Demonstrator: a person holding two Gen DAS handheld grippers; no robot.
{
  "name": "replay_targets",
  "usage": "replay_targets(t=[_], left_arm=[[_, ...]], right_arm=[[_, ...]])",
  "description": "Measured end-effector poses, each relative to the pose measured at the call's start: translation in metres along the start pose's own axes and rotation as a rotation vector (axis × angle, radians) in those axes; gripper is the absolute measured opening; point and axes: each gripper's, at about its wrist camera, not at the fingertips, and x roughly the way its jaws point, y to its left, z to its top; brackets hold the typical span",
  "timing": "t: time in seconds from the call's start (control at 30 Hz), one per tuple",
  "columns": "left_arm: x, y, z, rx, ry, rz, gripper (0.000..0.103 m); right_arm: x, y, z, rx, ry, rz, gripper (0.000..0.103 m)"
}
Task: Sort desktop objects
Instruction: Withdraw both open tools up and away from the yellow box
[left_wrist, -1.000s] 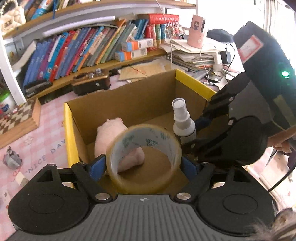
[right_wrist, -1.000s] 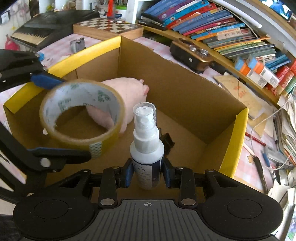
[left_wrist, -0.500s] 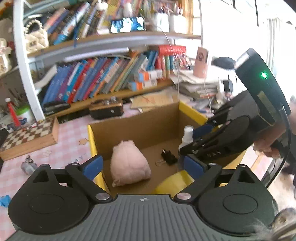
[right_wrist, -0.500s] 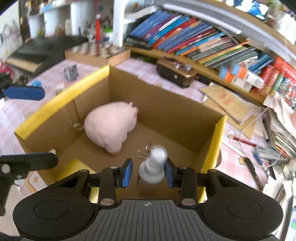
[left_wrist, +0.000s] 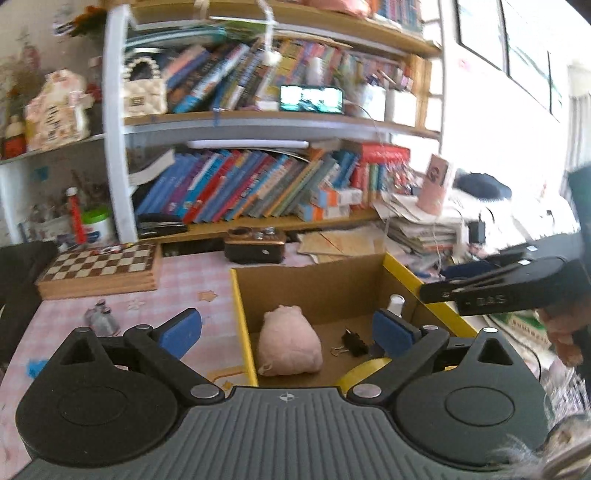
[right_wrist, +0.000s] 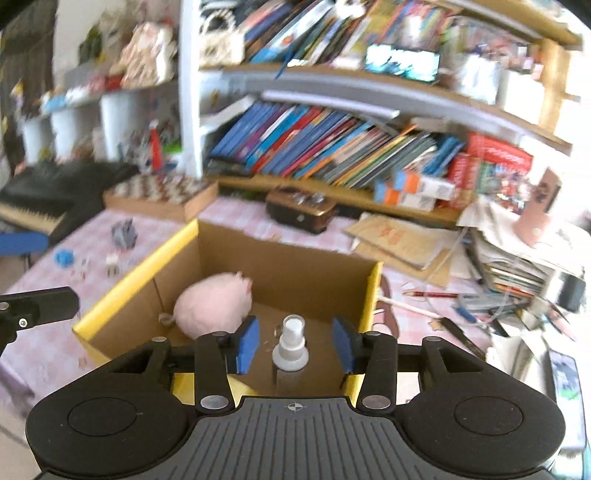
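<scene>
1. Left gripper (left_wrist: 288, 328): fingers wide apart, nothing btwn them. Blue pads (left_wrist: 181, 328) sit lower centre of the left wrist view, one over the pink checked tablecloth (left_wrist: 177, 277), the other over the box.
2. Right gripper (right_wrist: 295, 341): fingers spread, not touching anything. Spray bottle (right_wrist: 290, 350) shows in the gap btwn the blue pads, free of both, lower centre of the right wrist view.
3. Cardboard box (right_wrist: 295, 273) w/ yellow top flaps, centre of both views, open at top.
4. Inside box: pink plush toy (left_wrist: 289, 347) on the floor near the left wall in the left wrist view; in the right wrist view it's (right_wrist: 212, 304) left of centre, close to the back wall.
5. Spray bottle stands upright on box floor, white cap up; in the left wrist view only its cap (left_wrist: 395, 304) shows, right side of box, partly behind a blue pad.
6. Black binder clip (left_wrist: 352, 341) lies on box floor btwn toy and bottle; a small wire clip just beside it.
7. Yellow curved edge (left_wrist: 364, 369) at bottom of box behind the gripper, can't tell what it is.
8. Outside box: chessboard (left_wrist: 101, 264) left middle of frame, small brown radio-like box (left_wrist: 255, 245) behind the carton, books on shelf (left_wrist: 240, 188) upper centre.
9. Paper stack (right_wrist: 509, 258) and pens at right middle of the right wrist view.
10. Right gripper's body crosses right edge of the left wrist view, above the box's right wall.
</scene>
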Motion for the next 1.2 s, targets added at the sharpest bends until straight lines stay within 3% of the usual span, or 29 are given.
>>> replay_targets(t=[0.5,1.2], left_arm=[[-0.047,0.040,-0.027,-0.093,-0.006,0.028,0.101],[-0.114,0.087,-0.083,-0.082,0.053,0.013,0.101]], right_arm=[[-0.049,0.026,-0.042,0.193,-0.028,-0.109,0.044],[-0.087,0.132,-0.097,0.279,0.012,-0.170,0.044]])
